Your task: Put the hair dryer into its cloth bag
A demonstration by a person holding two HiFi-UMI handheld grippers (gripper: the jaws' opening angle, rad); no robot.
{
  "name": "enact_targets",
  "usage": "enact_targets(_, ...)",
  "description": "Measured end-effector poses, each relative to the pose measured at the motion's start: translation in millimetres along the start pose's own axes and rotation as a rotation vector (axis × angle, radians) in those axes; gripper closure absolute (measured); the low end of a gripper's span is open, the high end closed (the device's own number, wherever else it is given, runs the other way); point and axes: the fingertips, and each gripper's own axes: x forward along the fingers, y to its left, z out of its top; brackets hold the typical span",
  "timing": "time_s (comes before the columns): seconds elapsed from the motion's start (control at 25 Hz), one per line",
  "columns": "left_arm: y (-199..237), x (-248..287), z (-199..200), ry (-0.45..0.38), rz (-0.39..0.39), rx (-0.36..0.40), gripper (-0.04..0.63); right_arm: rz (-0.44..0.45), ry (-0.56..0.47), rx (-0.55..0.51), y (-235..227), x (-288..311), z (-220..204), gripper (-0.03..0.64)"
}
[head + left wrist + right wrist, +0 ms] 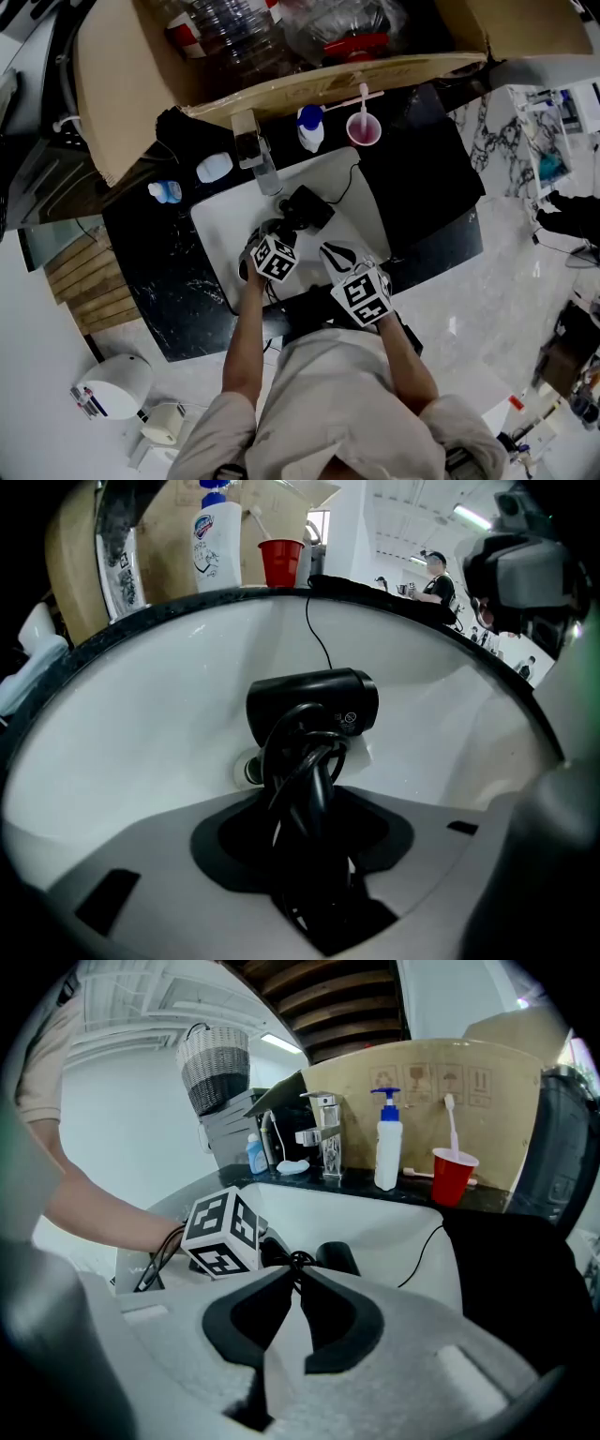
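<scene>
1. Head view shows me bent over the white sink (217, 234), with both grippers down in it.
2. My left gripper (314, 791) is about half closed. It looks like it is squeezing the folded handle and the wound-up cord (302, 761) of the hair dryer (314, 703). The dryer lies in the sink.
3. My right gripper (297, 1277) is closed, with its tips touching. It sits right at a loop of the cord. I can't tell if it pinches the loop.
4. A dark cloth (511, 1288) lies just right of the sink. I think that is the bag.
5. I think this is the picking-up step, because the dryer is not in the bag yet. Next I need a firm hold so I can lift the dryer out. The right gripper must then hold the bag's mouth open.
</scene>
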Motion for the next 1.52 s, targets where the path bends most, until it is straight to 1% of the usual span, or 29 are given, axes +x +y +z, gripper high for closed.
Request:
enact_targets(0.24, -1, -8, 9, -0.028, 0.013, 0.0, 0.407, -0.009, -0.005, 0.004, -1, -4, -1, 0.592)
enact_targets(0.52, -5, -22, 25, -0.065, 0.03, 0.023, 0.407, -0.027, -0.009, 0.007, -3, -10, -3, 0.592)
enact_targets(0.88, -11, -43, 39, -0.112, 0.047, 0.028, 0.407, -0.057, -0.041, 0.002, -9, -23, 2, 0.592)
enact_targets(1.32, -25, -71, 56, -0.166, 0.056, 0.065, 0.407, -0.111, -0.061, 0.016, -16, -40, 4, 0.592)
enact_targets(1.52, -33, -83, 63, -0.183, 0.054, 0.082, 0.407, -0.152, -0.079, 0.018, -27, -51, 5, 0.592)
